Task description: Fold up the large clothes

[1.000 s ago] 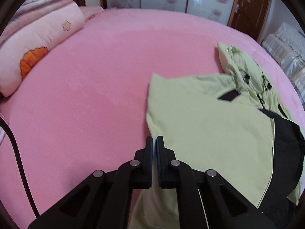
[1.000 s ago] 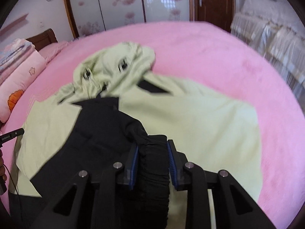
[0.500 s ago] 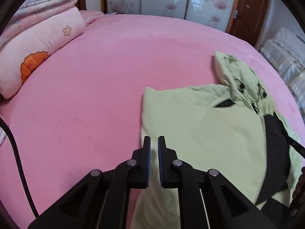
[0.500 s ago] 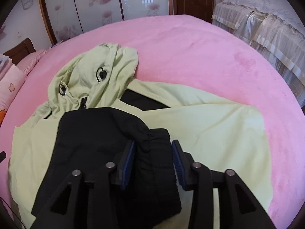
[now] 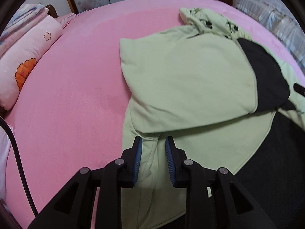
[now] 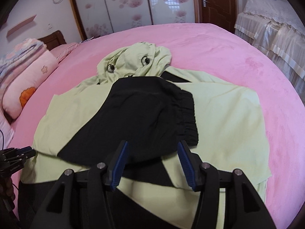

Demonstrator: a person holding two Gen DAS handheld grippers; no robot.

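A pink bed (image 5: 72, 99) fills both views, with wide bare cover on its left. The left claw (image 5: 153, 143) has just been opening; its jaws stand apart, a green fold of the hooded jacket (image 5: 183, 80) loose between them. The right claw (image 6: 152, 150) has also just been opening, jaws wide apart, just before the black sleeve (image 6: 148, 114) folded across the jacket's middle. The hood (image 6: 133, 61) lies beyond. A pink pillow (image 5: 28, 61) sits at the left edge; floral wardrobe doors (image 6: 124, 5) and a brown door (image 6: 217, 2) stand behind.
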